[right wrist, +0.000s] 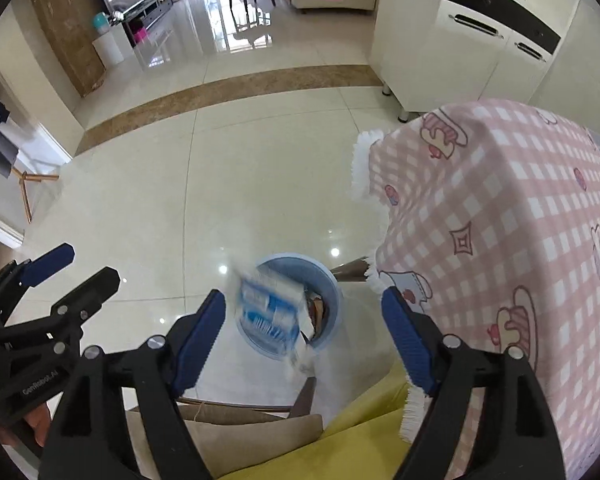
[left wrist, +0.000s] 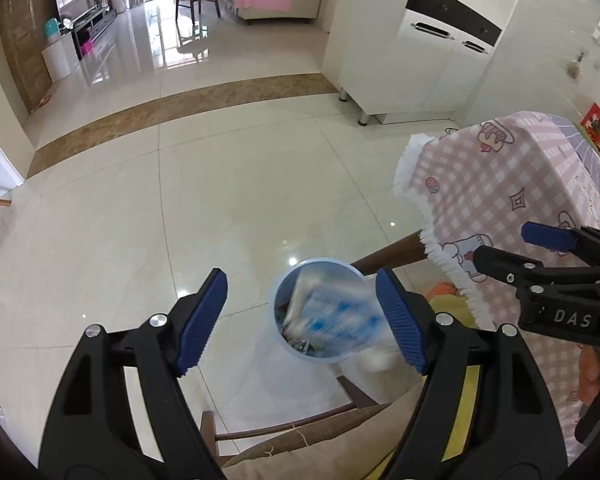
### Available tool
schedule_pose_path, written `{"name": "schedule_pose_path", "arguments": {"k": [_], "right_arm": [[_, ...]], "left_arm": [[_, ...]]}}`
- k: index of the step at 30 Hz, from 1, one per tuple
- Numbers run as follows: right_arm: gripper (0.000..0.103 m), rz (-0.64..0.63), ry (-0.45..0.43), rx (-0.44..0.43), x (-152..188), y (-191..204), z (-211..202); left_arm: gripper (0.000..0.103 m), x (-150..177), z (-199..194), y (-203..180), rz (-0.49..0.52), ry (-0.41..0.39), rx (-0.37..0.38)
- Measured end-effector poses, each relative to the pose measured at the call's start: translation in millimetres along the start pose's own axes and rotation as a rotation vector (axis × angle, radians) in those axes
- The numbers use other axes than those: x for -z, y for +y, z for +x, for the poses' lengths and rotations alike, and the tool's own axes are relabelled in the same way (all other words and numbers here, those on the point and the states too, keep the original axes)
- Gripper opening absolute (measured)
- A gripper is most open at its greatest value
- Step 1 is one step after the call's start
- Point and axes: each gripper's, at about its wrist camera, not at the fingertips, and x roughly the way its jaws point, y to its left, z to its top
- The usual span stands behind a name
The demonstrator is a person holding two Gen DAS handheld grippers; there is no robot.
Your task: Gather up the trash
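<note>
A pale blue bin [left wrist: 314, 312] stands on the glossy tile floor at lower centre, beside a pink checked tablecloth [left wrist: 500, 200] hanging at right. A blurred blue-and-white wrapper [right wrist: 270, 310] is over its mouth, touching neither gripper. The left gripper [left wrist: 302, 320] and right gripper [right wrist: 304, 334] both gape apart. Only the right view shows brownish trash inside the bin.

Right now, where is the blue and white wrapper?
The wrapper is in the air, blurred, just above the round blue bin on the floor, left of the pink checked tablecloth. Neither claw holds it.
</note>
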Motion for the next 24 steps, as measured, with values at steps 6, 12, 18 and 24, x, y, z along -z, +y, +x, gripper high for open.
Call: {"name": "schedule_pose_path", "arguments": {"k": [6,12,18,24], "right_arm": [[0.079,-0.016,-0.014,0.013,3,2,-6],[0.079,-0.020,-0.046,0.036,14,-4,-21],[0.079,0.019,-0.120,0.007,36,-21,-54],[0.079,0.091,-0.238,0.003,73,-45,-100]], "left_arm": [[0.076,4,3,0,0.001,0.009,0.010],[0.076,10,-4,-16,0.031,0.000,0.035],[0.076,17,-22,-42,0.073,-0.032,0.067],[0.078,33,-62,-78,0.127,-0.119,0.071]]}}
